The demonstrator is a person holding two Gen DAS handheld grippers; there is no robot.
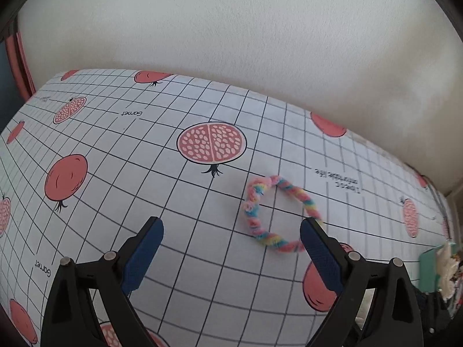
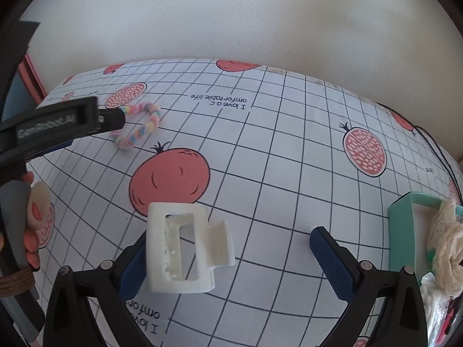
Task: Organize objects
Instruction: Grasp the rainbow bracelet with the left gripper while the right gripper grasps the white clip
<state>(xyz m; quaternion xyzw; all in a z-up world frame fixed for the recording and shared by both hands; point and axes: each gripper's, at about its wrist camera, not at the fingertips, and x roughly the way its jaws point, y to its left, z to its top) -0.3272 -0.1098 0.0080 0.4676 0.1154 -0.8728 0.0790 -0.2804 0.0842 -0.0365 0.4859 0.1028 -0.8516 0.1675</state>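
Table (image 1: 202,225), covered with a white grid cloth printed with red pomegranates, set against a pale wall (image 1: 231,29). Item one: pastel rainbow ring (image 1: 277,211) of twisted fuzzy cord, lying flat on the cloth; in the left wrist view it sits toward 2 o'clock of frame centre, partly behind the right-hand blue pad. Left gripper (image 1: 231,227): jaws spread wide, nothing between them, the ring just beside one fingertip; whether pad and ring touch cannot be told. Item two: white hair claw (image 2: 185,248), resting against the left blue pad of the right gripper (image 2: 231,237) at about 7 o'clock in the right wrist view. That gripper's jaws also stand wide apart; the far pad is well clear of the claw, so it is not clamped. Item three: teal box (image 2: 400,231) at 4 o'clock in the same view, with cream lace scrunchie (image 2: 445,248) draped over its rim. The same view shows the left gripper's black body at 9 o'clock, near the ring, and a person's hand (image 2: 30,248) on its handle.
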